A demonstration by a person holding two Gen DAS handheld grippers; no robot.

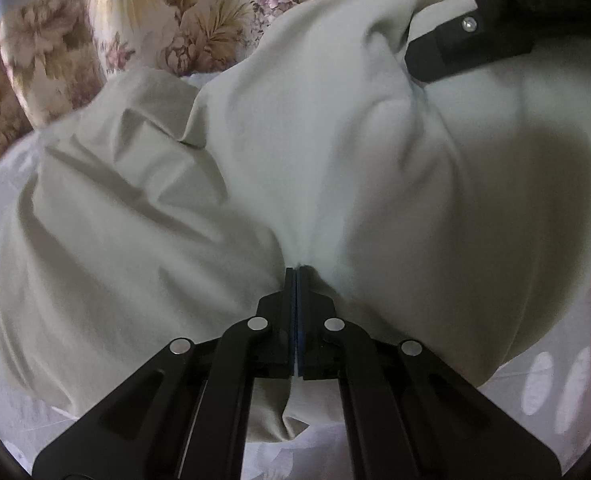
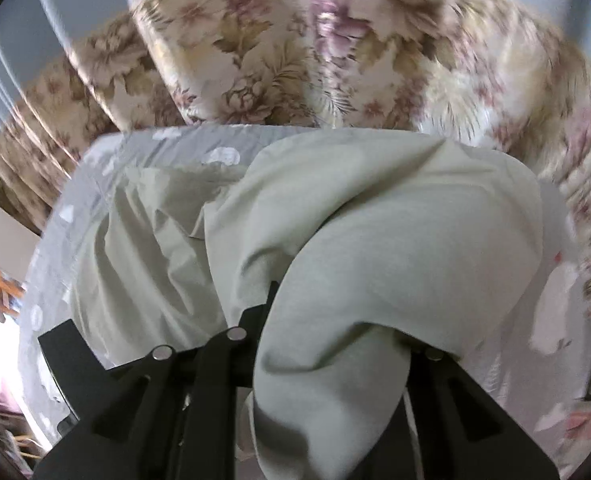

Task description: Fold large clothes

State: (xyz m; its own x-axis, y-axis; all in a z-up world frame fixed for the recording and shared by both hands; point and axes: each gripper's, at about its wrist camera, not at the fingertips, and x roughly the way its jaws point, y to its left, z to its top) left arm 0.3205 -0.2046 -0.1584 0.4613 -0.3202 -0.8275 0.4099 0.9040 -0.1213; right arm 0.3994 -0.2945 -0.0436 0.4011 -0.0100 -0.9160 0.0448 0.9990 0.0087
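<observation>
A large pale cream garment (image 1: 295,168) lies bunched on a light grey bed sheet (image 1: 551,384). My left gripper (image 1: 297,270) is shut on a fold of the garment, which puckers at the fingertips. The right gripper (image 1: 467,46) shows in the left wrist view at the upper right, pressed into the cloth. In the right wrist view the same garment (image 2: 375,264) drapes over the right gripper and hides its fingertips; only the black linkage (image 2: 199,368) shows. The cloth hangs from the hidden jaws, lifted above the sheet (image 2: 143,148).
A floral bedspread or cushion (image 2: 295,52) rises behind the sheet and also shows in the left wrist view (image 1: 155,20). A white wall (image 2: 55,8) is at the far left. Wooden furniture (image 2: 3,288) stands beyond the bed's left edge.
</observation>
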